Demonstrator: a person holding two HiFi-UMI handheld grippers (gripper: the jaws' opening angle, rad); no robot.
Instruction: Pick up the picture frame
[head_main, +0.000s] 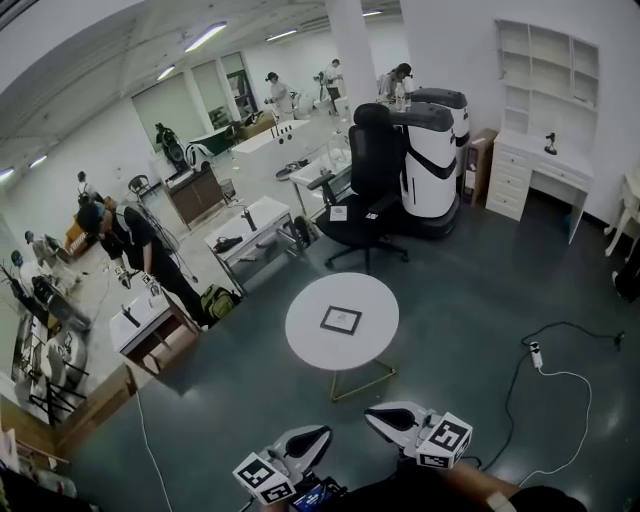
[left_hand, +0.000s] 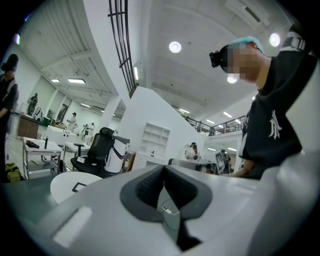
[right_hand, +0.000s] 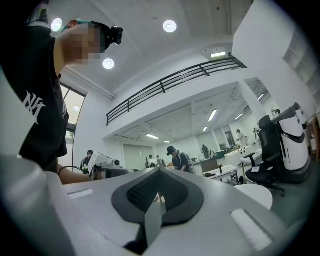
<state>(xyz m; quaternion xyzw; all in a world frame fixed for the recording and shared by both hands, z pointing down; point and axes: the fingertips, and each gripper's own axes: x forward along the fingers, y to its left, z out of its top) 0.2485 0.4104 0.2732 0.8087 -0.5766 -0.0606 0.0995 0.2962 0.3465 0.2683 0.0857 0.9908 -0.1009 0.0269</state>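
Black-edged, the frame lay flat near the middle of a round white table. Well apart from the table, at the bottom of the head view, the left gripper and right gripper sat level side by side, each with its jaws closed together on nothing. Beyond the table stood a black chair.

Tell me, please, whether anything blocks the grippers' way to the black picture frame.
Nothing visible does: the black picture frame lies alone on the round white table, only dark floor separating it from the left gripper and right gripper.
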